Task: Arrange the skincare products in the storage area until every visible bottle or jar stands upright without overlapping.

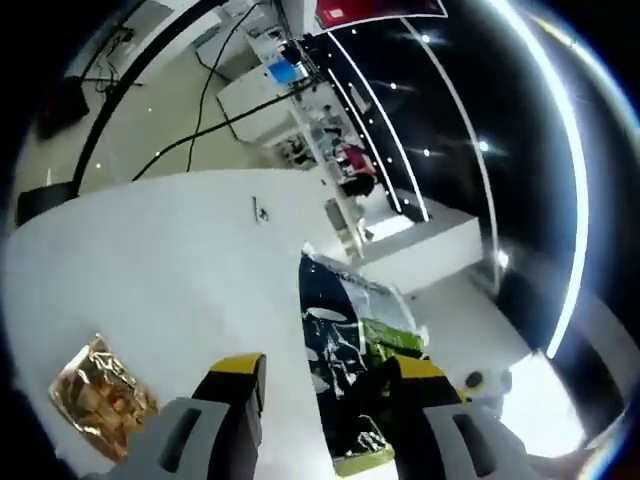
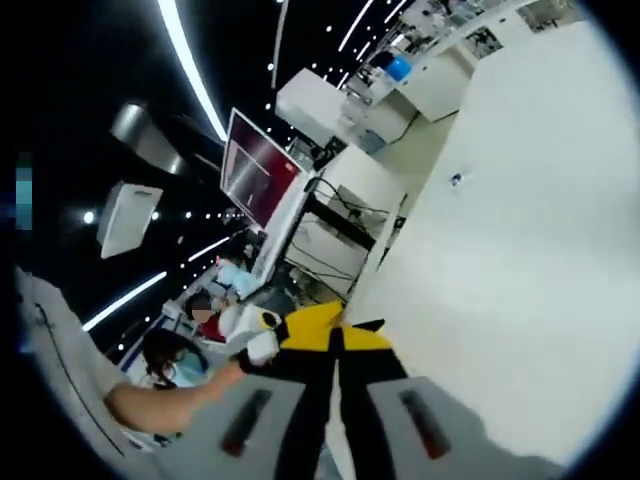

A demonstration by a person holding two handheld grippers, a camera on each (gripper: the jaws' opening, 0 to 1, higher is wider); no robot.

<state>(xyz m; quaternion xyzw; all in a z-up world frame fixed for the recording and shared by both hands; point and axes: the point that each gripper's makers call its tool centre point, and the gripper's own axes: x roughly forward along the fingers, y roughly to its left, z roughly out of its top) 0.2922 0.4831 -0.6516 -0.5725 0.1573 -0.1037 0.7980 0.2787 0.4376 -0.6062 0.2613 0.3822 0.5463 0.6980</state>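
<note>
Over white tabletop (image 1: pixel 180 250): left gripper (image 1: pixel 325 375) jaws apart, gripping nothing; right gripper (image 2: pixel 335 340) yellow-tipped jaws pressed together, nothing between.
Dark glossy foil pouch with green print (image 1: pixel 350 340) lies flat just beside the left gripper's right jaw, partly under it; crinkled gold foil sachet (image 1: pixel 95 395) lies flat off to the left jaw's side, well apart from the pouch. Right gripper view: tabletop edge, a person's forearm (image 2: pixel 165 395) at lower left.

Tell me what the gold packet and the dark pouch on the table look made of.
Gold packet: likely metallic foil or foil-laminated film, glossy, with crinkles and bright glints. Dark pouch: probably glossy plastic film in navy with a green patch, its surface wrinkled and streaked with white reflections. White table: smooth, matte look; material unclear.
</note>
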